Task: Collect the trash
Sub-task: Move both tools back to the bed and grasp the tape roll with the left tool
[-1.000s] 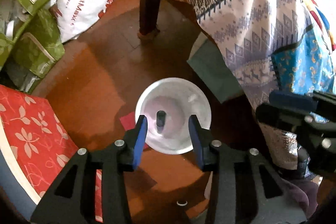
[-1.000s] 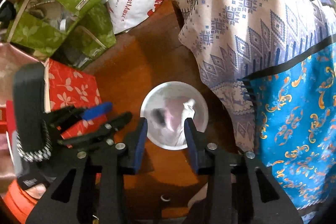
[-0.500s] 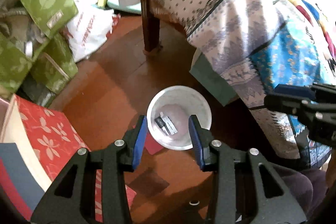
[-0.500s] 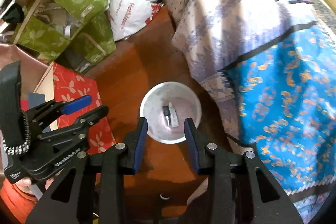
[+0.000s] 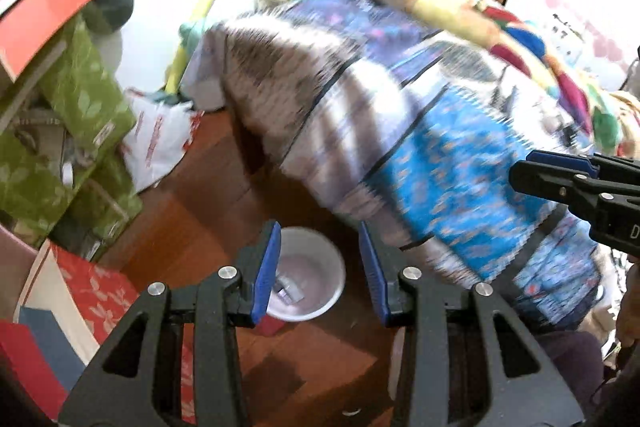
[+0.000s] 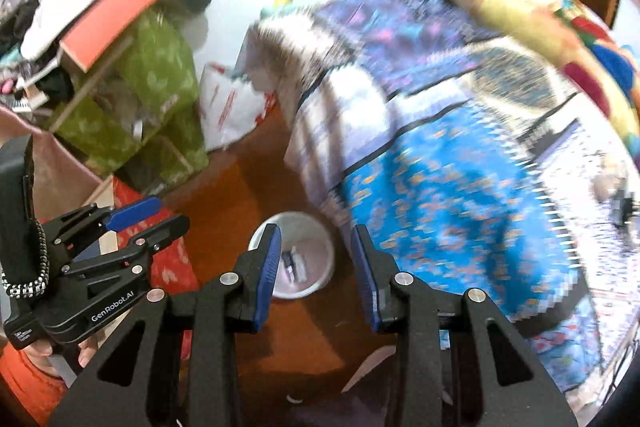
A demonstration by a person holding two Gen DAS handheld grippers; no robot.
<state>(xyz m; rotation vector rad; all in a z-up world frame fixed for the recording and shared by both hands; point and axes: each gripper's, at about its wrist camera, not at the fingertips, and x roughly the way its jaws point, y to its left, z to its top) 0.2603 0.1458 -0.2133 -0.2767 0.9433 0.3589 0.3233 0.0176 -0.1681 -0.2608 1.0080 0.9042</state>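
A white bin (image 5: 322, 251) stands on the wooden floor, far below both grippers. Small pieces of trash (image 5: 289, 291) lie on its bottom, a dark one and a white one. My left gripper (image 5: 318, 231) hangs open above the bin with nothing between its blue pads. In the right wrist view the same bin (image 6: 306, 227) and its trash (image 6: 294, 265) show between the fingers of my right gripper (image 6: 315, 231), which is open and empty too. The left gripper (image 6: 134, 215) appears at the left of that view. The right gripper (image 5: 532, 169) reaches in at the right edge of the left wrist view.
A bed with a blue and white patterned cover (image 5: 440, 155) overhangs the floor just right of the bin. Green leaf-print boxes (image 5: 80, 107), a white plastic bag (image 5: 160, 143) and a red floral box (image 5: 96, 295) crowd the left. The wooden floor (image 5: 208, 227) lies between them.
Both grippers have risen well away from the bin, which now looks smaller and lower in the views. More of the bed, the wall and the stacked boxes has come into sight.
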